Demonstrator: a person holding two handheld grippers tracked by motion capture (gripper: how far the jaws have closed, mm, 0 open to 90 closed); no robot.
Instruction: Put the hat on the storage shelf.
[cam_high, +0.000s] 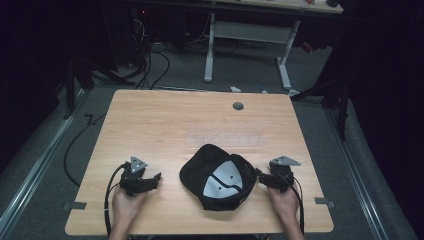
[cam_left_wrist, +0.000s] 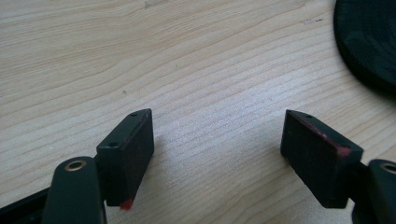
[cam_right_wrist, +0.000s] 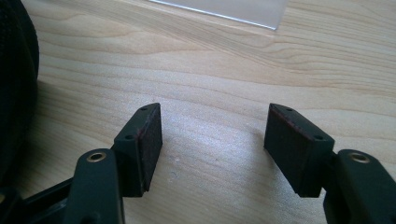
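We see a black cap (cam_high: 218, 177) lying upside down on the wooden table (cam_high: 165, 120), close to the near edge and a little right of its middle, with the pale grey lining (cam_high: 225, 181) of its crown facing up. The brim points toward the near left part of the table.

Our left gripper (cam_high: 152, 181) rests on the table near the near-left corner, held by the left hand (cam_high: 126, 202), with its grey plate on top and its cable trailing back over the near edge. It lies just beside the cap's left side but apart from it. In the left gripper view its jaws stand wide apart with bare wood between them, and the cap's dark edge (cam_left_wrist: 369, 42) shows at the upper right.

Our right gripper (cam_high: 261, 176) sits by the cap's right side, held by the right hand (cam_high: 284, 197); from above we cannot tell whether its tips touch the fabric. In the right gripper view its jaws are also spread wide over bare wood, nothing between them, and the cap (cam_right_wrist: 16, 88) runs along the left edge. A strip of clear tape (cam_right_wrist: 224, 9) lies on the wood farther off.

A round grey grommet (cam_high: 238, 106) sits near the table's far edge.
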